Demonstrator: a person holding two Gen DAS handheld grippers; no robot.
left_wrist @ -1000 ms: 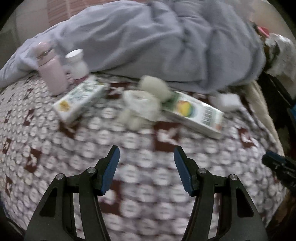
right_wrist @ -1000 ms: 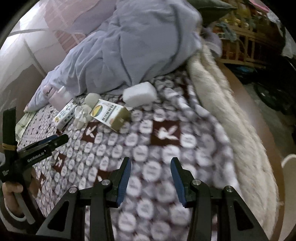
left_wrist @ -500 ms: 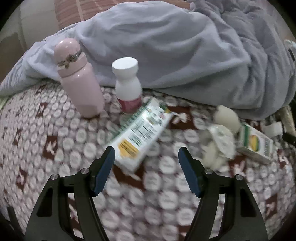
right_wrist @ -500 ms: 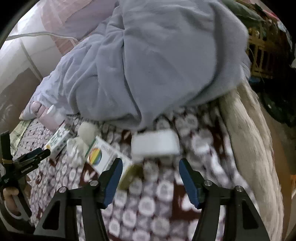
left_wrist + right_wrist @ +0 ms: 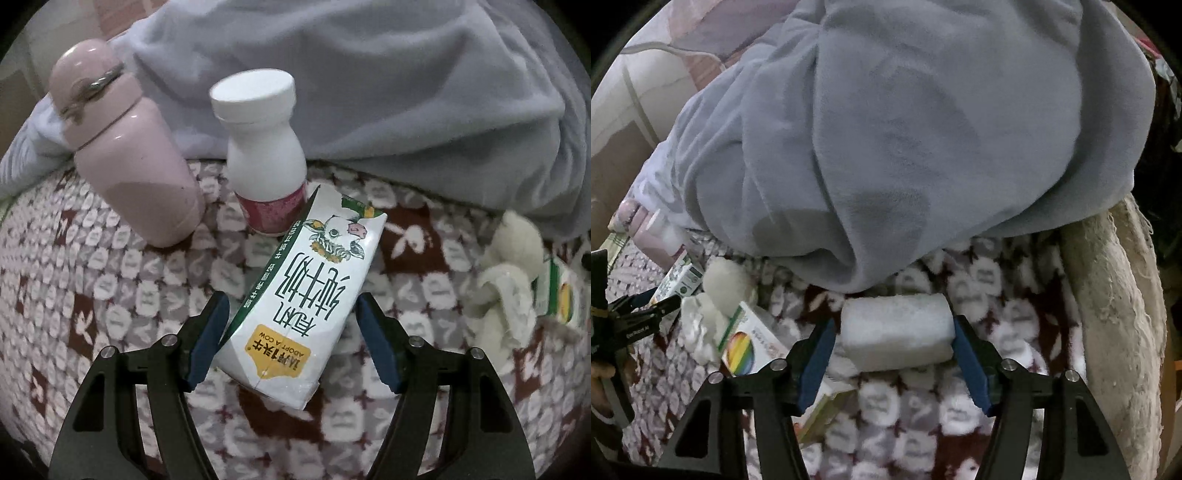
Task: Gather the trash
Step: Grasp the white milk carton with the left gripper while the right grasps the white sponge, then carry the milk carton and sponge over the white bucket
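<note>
Right now the left gripper (image 5: 293, 341) is standing with its jaws spread wide around the near end of a milk carton (image 5: 301, 295), which is lying flat on the patterned blanket (image 5: 110, 295); the left blue pad (image 5: 207, 339) is sitting just beside the carton's edge, while the right pad is keeping a clear gap from it, so nothing is being squeezed. Just beyond the carton's far end a white bottle (image 5: 264, 155) with a red label is standing upright, and to its left a pink flask (image 5: 129, 155) is leaning slightly. Off to the right a crumpled tissue (image 5: 506, 284) is lying next to a second carton (image 5: 561, 295) with green print, at the frame's edge. Meanwhile the right gripper (image 5: 894, 365) is also holding its jaws apart, bracketing a white foam block (image 5: 895, 334) that is resting on the same blanket; both pads are sitting very close to its ends, though whether they are touching cannot be told. To the left of that block, the rainbow-printed carton (image 5: 750, 347) and tissue are lying together, with the left gripper visible further left. A grey fleece blanket (image 5: 905, 129) is heaping up behind everything.
</note>
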